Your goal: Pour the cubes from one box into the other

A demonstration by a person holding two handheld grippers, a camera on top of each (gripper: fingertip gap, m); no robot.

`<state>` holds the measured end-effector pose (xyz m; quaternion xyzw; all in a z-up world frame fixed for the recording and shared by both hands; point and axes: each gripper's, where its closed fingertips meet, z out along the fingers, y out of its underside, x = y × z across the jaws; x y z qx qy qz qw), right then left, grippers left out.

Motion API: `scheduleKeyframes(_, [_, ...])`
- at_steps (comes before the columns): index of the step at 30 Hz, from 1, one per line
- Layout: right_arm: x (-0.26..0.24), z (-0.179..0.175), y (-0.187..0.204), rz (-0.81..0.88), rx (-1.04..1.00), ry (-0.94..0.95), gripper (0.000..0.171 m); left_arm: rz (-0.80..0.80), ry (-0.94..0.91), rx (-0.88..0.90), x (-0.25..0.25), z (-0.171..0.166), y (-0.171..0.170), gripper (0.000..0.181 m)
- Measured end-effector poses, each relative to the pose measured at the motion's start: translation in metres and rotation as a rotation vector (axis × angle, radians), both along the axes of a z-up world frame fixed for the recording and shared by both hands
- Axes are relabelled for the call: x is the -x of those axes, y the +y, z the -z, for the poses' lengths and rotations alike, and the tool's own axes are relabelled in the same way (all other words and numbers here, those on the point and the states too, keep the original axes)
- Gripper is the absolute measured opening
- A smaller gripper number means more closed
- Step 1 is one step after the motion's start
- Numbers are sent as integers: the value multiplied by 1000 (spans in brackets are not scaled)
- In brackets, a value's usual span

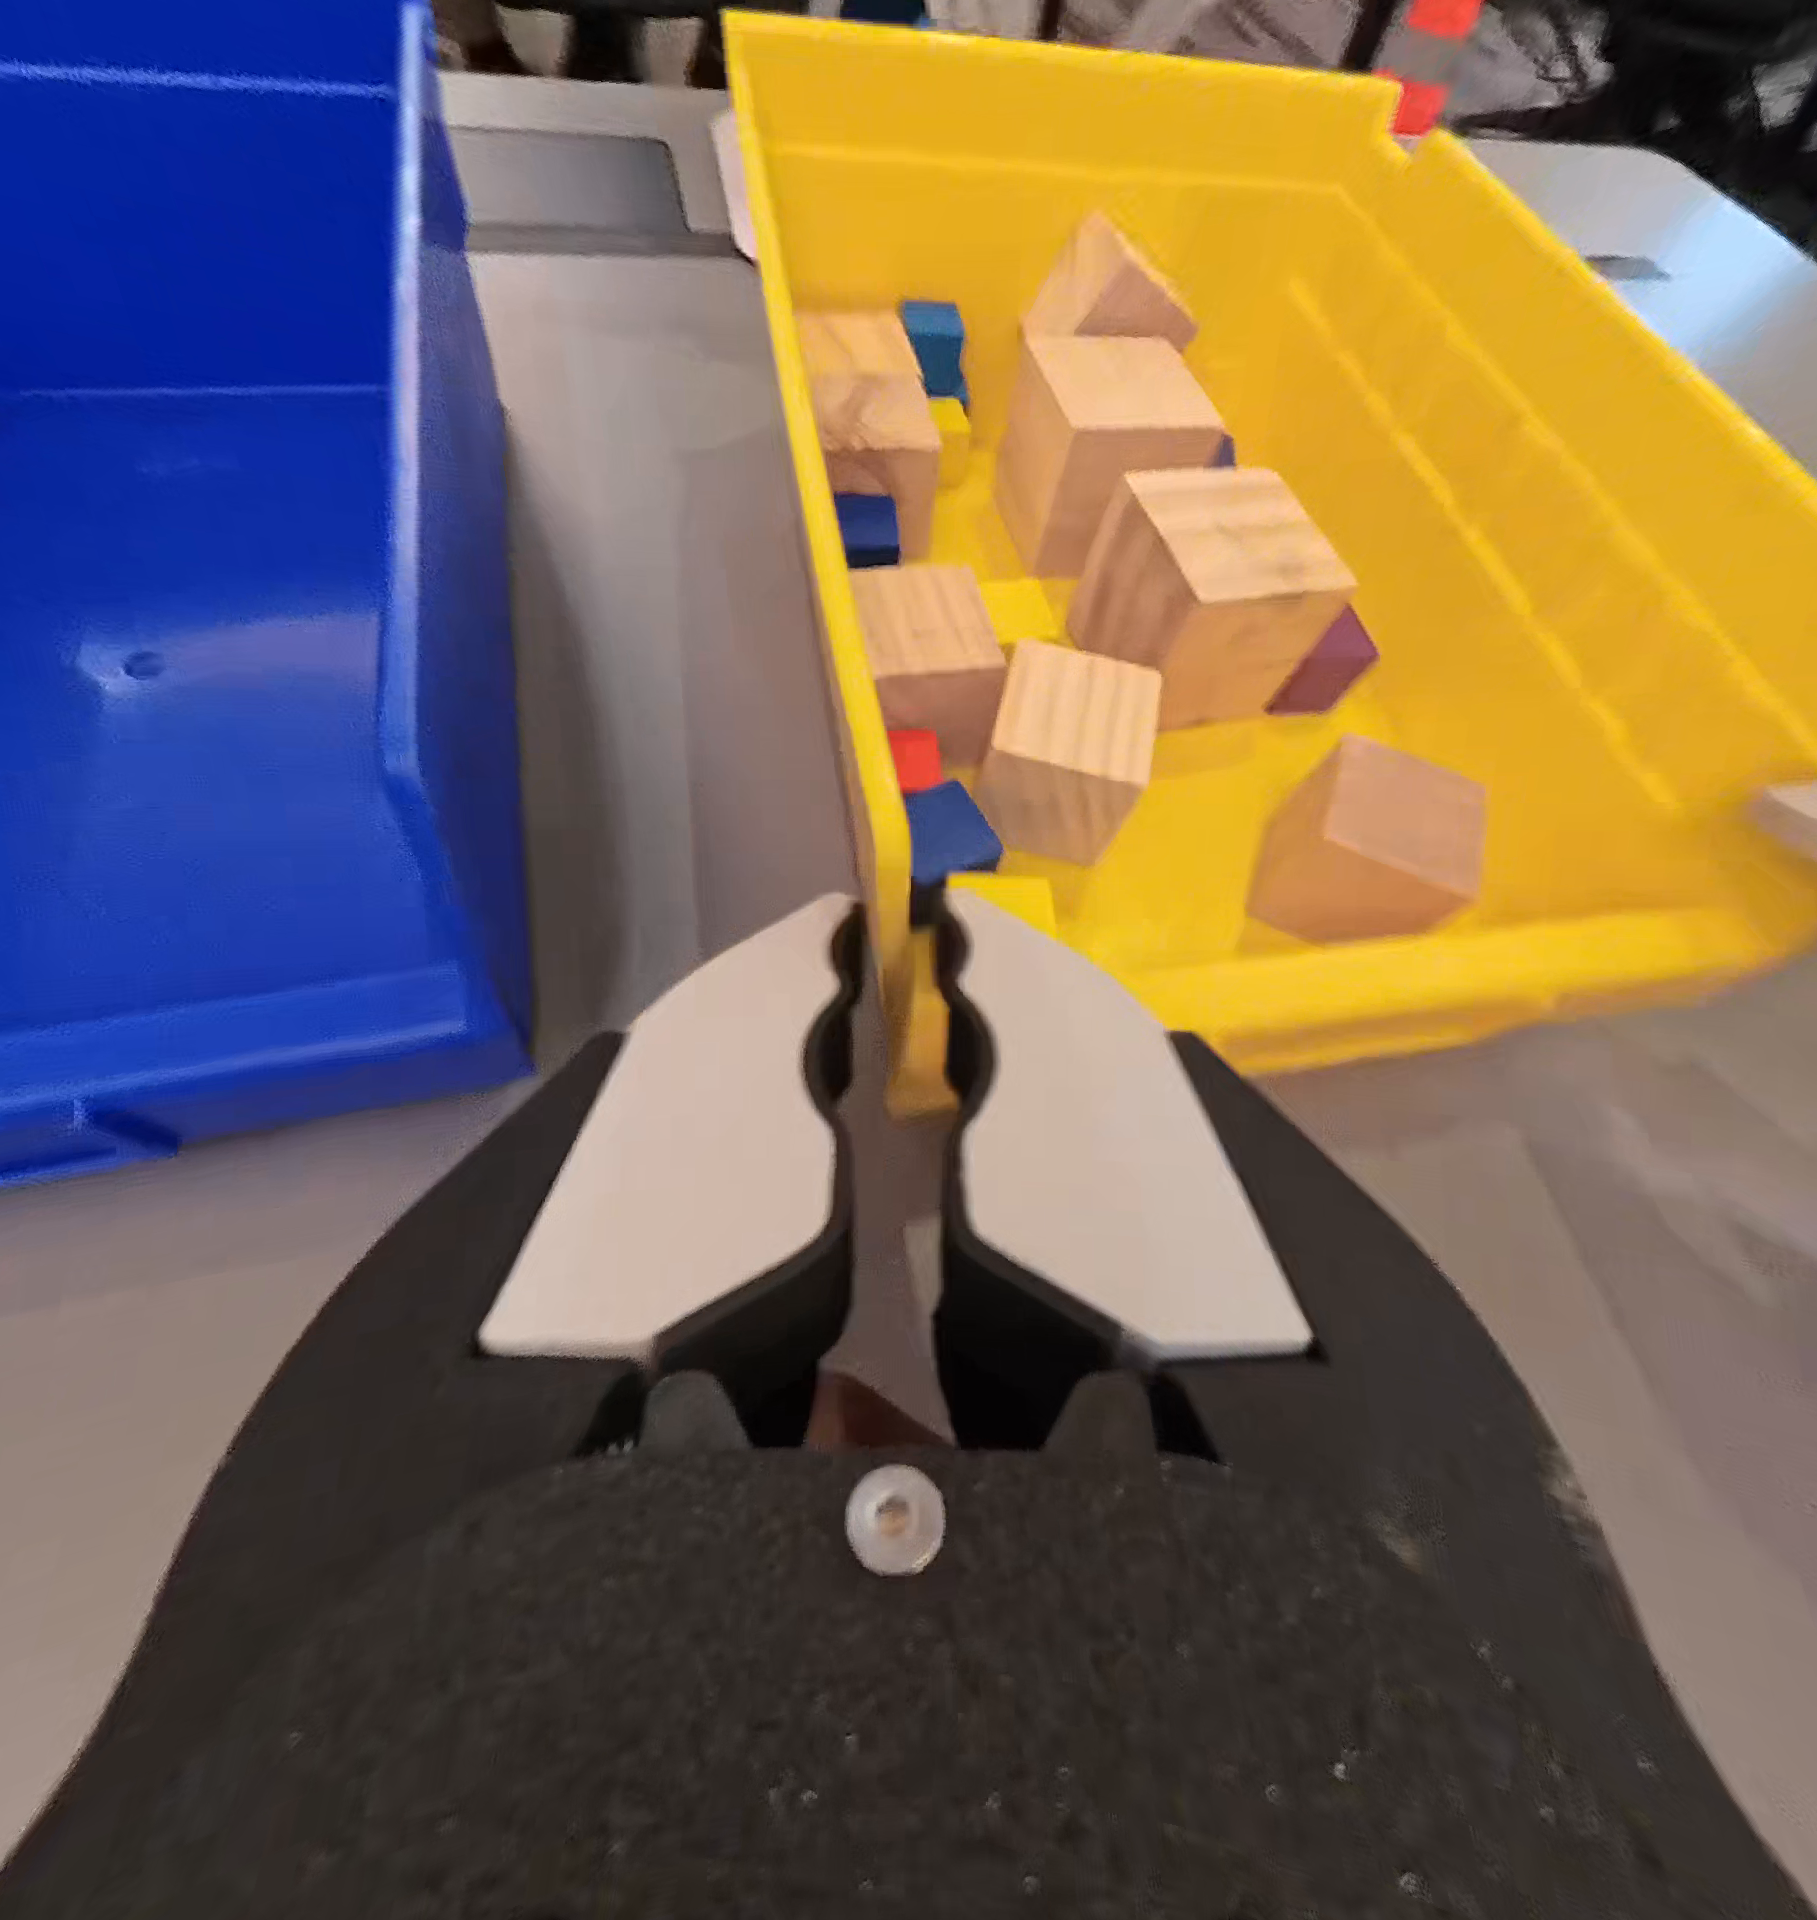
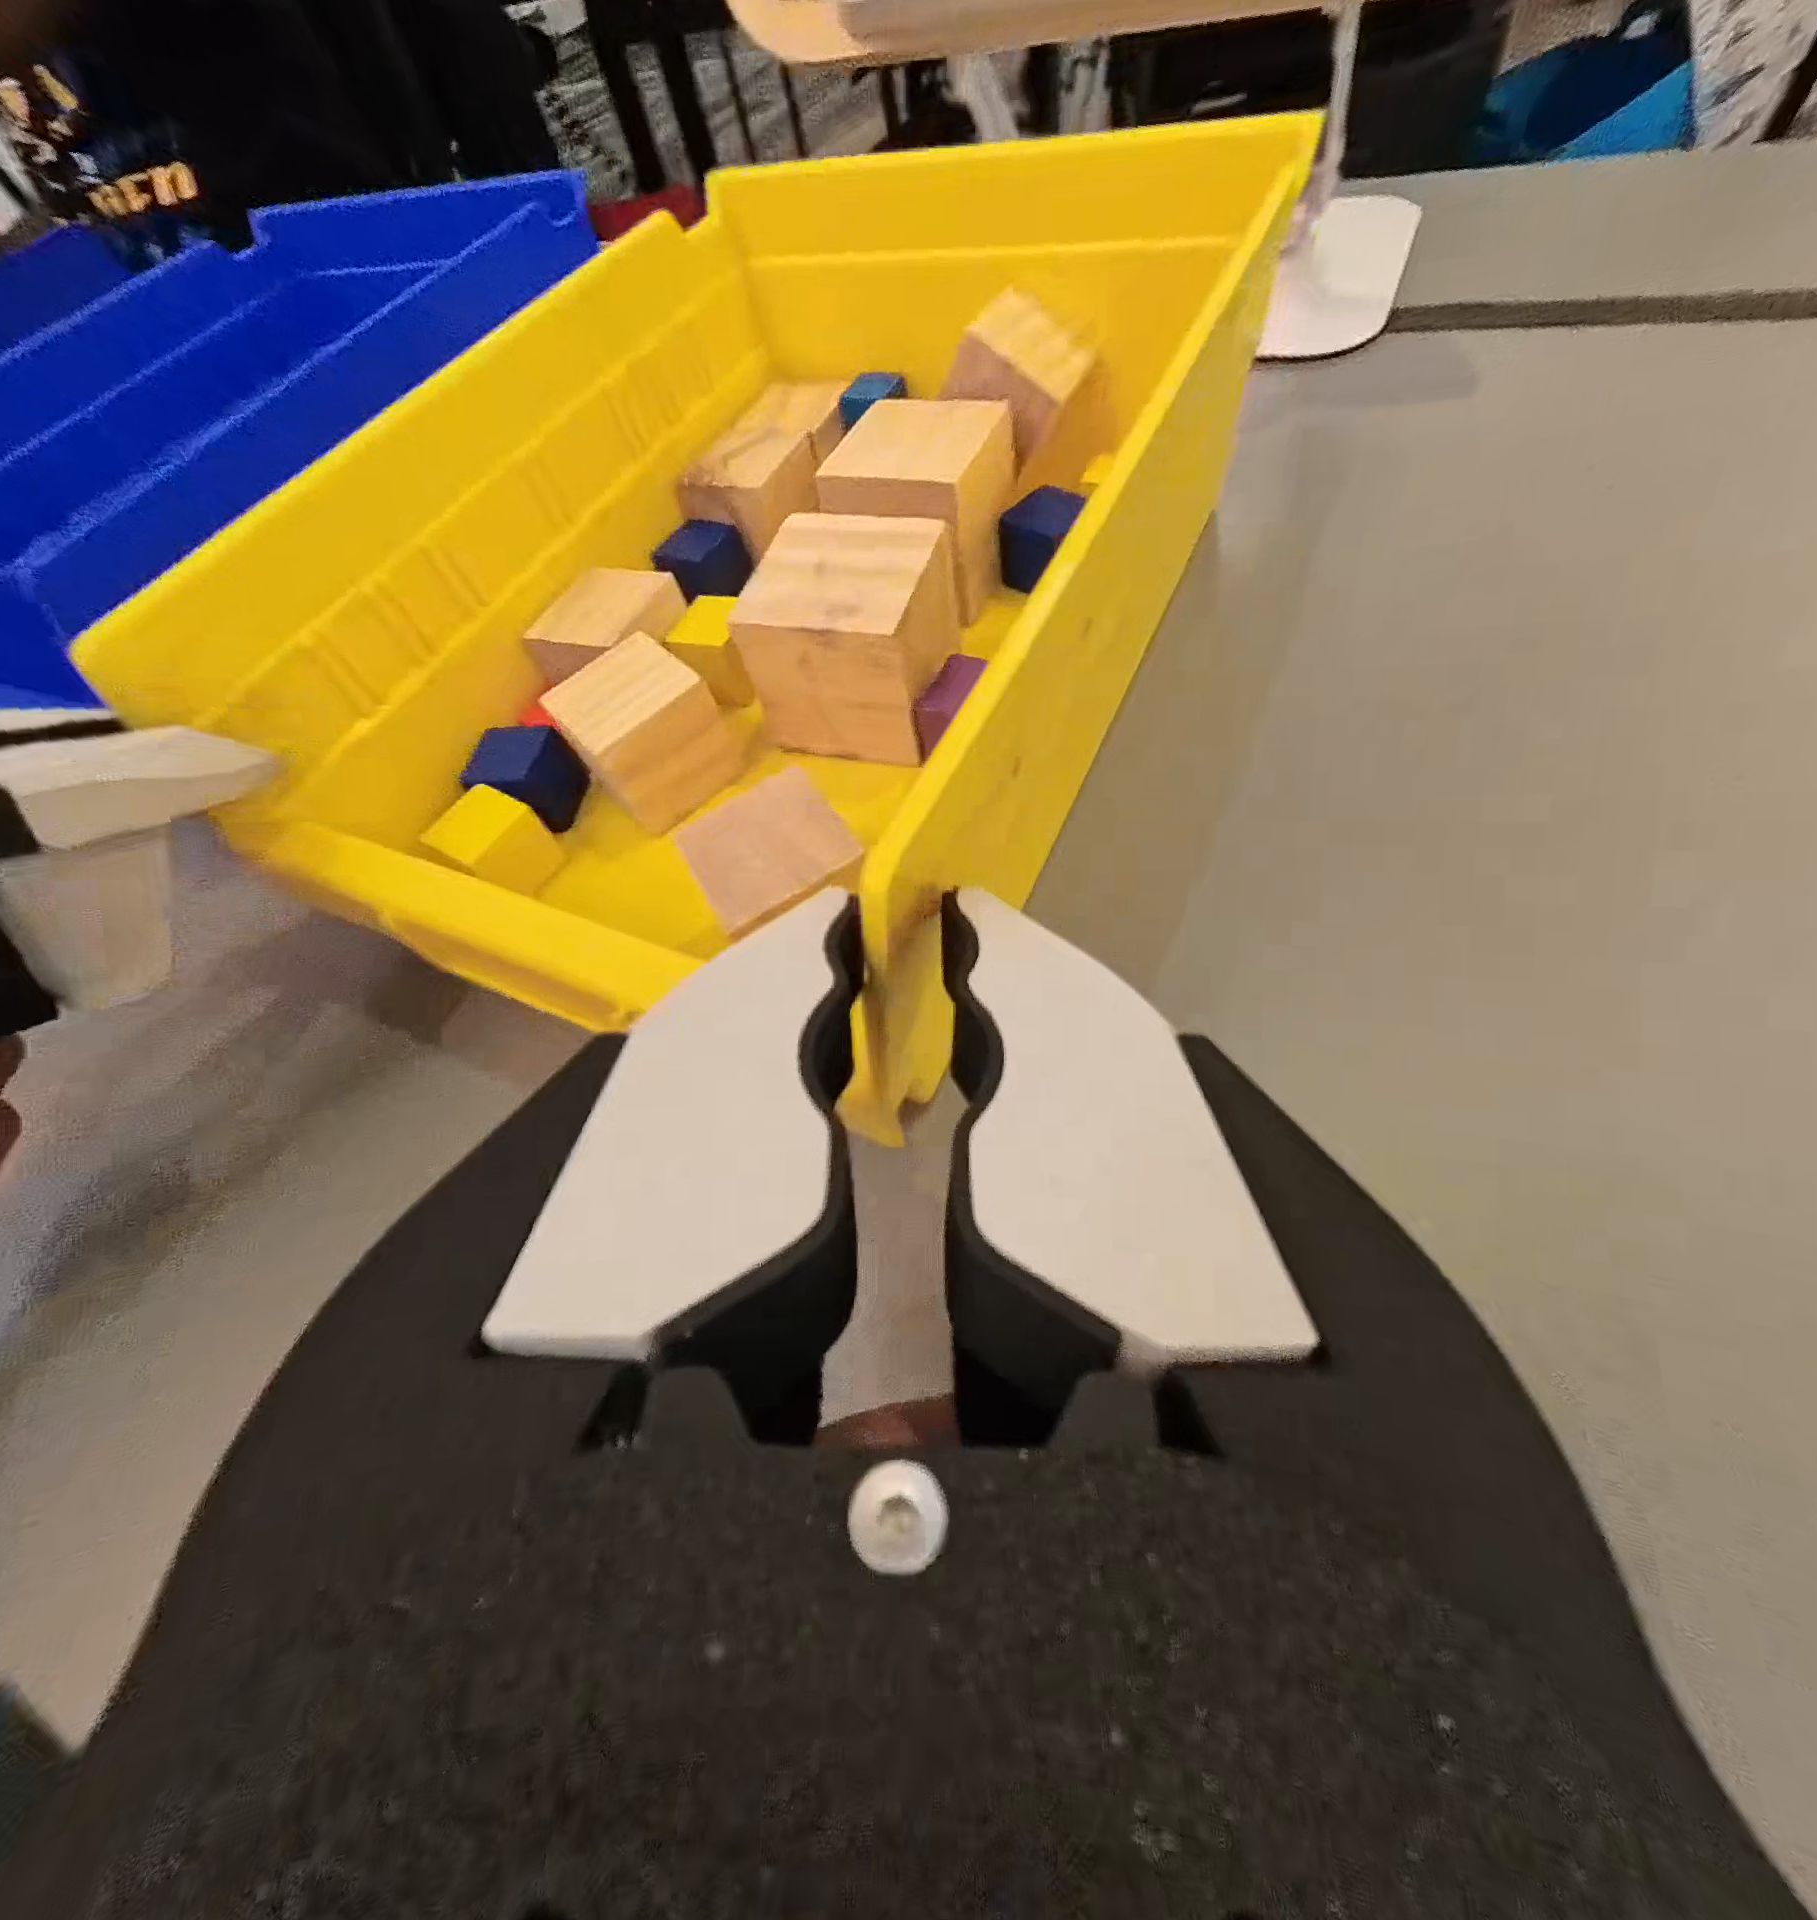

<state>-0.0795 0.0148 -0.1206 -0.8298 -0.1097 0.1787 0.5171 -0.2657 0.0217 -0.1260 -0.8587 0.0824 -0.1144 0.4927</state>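
Yellow plastic fills the middle of both views: a yellow box (image 1: 1506, 582) full of cubes, gripped at its near corners by both tools. In the left wrist view, the left gripper (image 1: 906, 1029) is clamped onto the box's left side wall at the front corner, with the wall's edge pinched between its grey fingers (image 1: 696, 1132). In the right wrist view, the right gripper (image 2: 899, 1029) is likewise clenched on the opposite side wall at its near corner, and the left gripper's fingertip shows farther off at the box's other front corner. Inside the box lie large plain wooden cubes (image 1: 1210, 582), with smaller painted ones tucked among them: dark blue cubes (image 2: 525, 771), a yellow cube (image 2: 490, 836), a purple cube (image 1: 1325, 665) and a red cube (image 1: 916, 756). The box appears tilted and raised off the grey table (image 2: 1506, 727), though blur makes the gap hard to judge. A blue box (image 1: 208, 623) sits just beside it on the left, its interior showing no cubes in the visible part. A white stand base (image 2: 1335, 275) rests on the table beyond the yellow box.
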Motion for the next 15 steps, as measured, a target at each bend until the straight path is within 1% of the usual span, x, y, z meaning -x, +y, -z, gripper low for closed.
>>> scheduleKeyframes(1, [0,0,-8,-52,28,26,13,24,-21,-2,3,-3,-13,25])
scheduleKeyframes(4, [-2,4,-42,-239,100,23,21,37,-93,-31,33,-16,-56,31])
scheduleKeyframes(6, [-8,10,-65,-337,135,-8,21,4,-70,-56,71,-21,-78,33])
scheduleKeyframes(8, [-16,13,-75,-339,117,-16,21,-94,5,-89,126,-22,-89,34])
scheduleKeyframes(10, [-17,13,-75,-322,98,-10,21,-221,74,-121,191,-23,-88,33])
scheduleKeyframes(12, [-10,12,-73,-329,91,-11,21,-324,86,-80,245,-20,-76,33])
scheduleKeyframes(13, [-5,10,-73,-340,83,-14,21,-334,73,-71,261,-22,-65,34])
scheduleKeyframes(15, [6,9,-77,-371,60,-36,21,-316,15,-56,277,-22,-37,41])
